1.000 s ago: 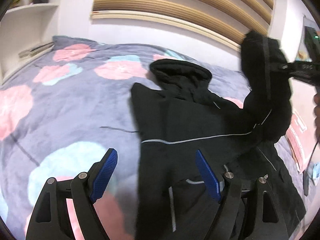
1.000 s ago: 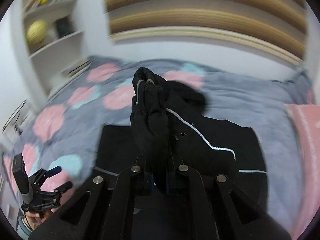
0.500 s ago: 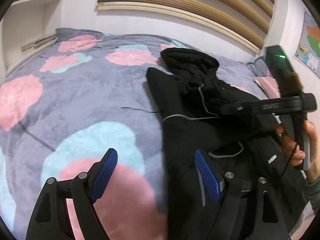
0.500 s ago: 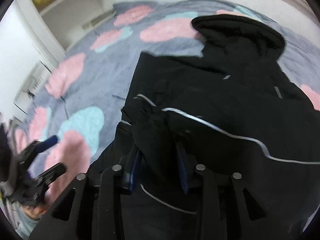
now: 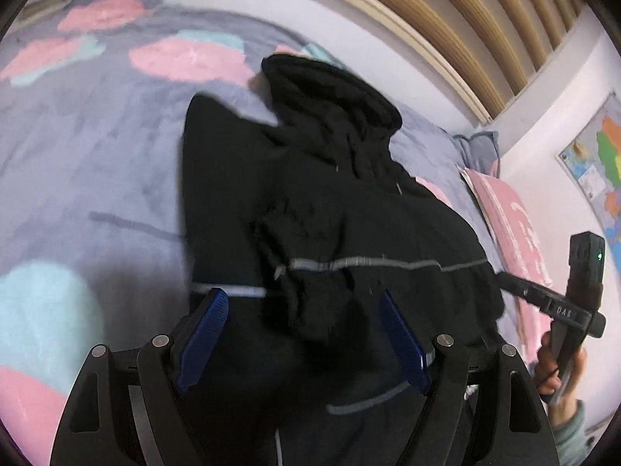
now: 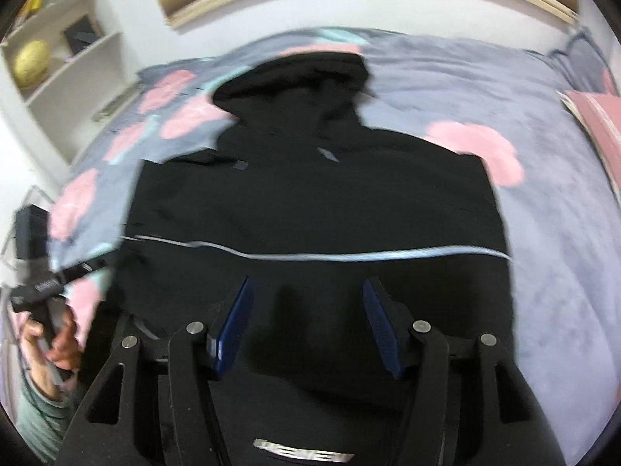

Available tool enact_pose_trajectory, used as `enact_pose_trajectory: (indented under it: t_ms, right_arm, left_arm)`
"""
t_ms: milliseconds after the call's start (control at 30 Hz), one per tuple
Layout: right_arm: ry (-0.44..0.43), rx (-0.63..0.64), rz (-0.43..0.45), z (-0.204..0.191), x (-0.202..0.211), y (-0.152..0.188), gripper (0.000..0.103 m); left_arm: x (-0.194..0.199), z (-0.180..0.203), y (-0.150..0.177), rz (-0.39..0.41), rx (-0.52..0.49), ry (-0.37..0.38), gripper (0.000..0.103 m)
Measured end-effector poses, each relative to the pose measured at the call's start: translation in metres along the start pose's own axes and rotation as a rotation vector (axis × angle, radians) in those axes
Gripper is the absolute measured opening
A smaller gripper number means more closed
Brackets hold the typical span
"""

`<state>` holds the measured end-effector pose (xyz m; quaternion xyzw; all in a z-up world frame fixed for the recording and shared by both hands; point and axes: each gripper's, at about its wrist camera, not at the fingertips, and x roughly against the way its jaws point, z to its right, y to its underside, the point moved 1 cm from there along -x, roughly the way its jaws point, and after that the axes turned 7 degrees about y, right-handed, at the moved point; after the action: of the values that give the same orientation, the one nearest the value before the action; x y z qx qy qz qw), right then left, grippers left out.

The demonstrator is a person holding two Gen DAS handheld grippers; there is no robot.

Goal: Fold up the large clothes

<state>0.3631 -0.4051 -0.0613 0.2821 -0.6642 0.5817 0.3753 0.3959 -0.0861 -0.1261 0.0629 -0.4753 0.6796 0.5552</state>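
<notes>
A black hooded jacket (image 5: 349,209) with thin grey reflective stripes lies on the bed, hood toward the headboard. A sleeve is folded across its chest, its cuff (image 5: 310,310) bunched in the middle. My left gripper (image 5: 302,341) is open and empty above the jacket's lower left part. My right gripper (image 6: 308,322) is open and empty over the jacket (image 6: 310,178), below the stripe. The right gripper also shows at the right of the left wrist view (image 5: 551,303), the left gripper at the left of the right wrist view (image 6: 46,279).
The bed has a grey cover (image 5: 97,163) with pink and light blue blotches. A pink pillow (image 5: 512,225) lies to the jacket's right. A slatted wooden headboard (image 5: 446,19) and white wall stand behind. White shelves (image 6: 58,58) hold a yellow ball at the left.
My right gripper has let go of the sleeve, opened and drawn back to the right. The sleeve now lies across the jacket's chest. My left gripper has shifted right over the jacket.
</notes>
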Motion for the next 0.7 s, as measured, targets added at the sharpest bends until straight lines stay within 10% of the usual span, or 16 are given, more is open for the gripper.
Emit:
enact_pose_trajectory:
  t_ms: [67, 267, 433, 700]
  right_arm:
    - [0.058, 0.009, 0.006, 0.007, -0.003, 0.003, 0.062]
    - [0.075, 0.022, 0.078, 0.016, 0.003, -0.005, 0.062]
    - [0.171, 0.030, -0.099, 0.013, -0.077, 0.006, 0.062]
    - [0.125, -0.001, -0.021, 0.014, -0.045, -0.003, 0.063]
  left_arm:
    - [-0.006, 0.012, -0.005, -0.003, -0.040, -0.034, 0.012]
    - [0.039, 0.013, -0.013, 0.139, -0.050, -0.079, 0.012]
    - [-0.005, -0.032, 0.010, -0.050, 0.015, -0.118, 0.016]
    - [0.038, -0.015, 0.009, 0.088, -0.047, -0.193, 0.019]
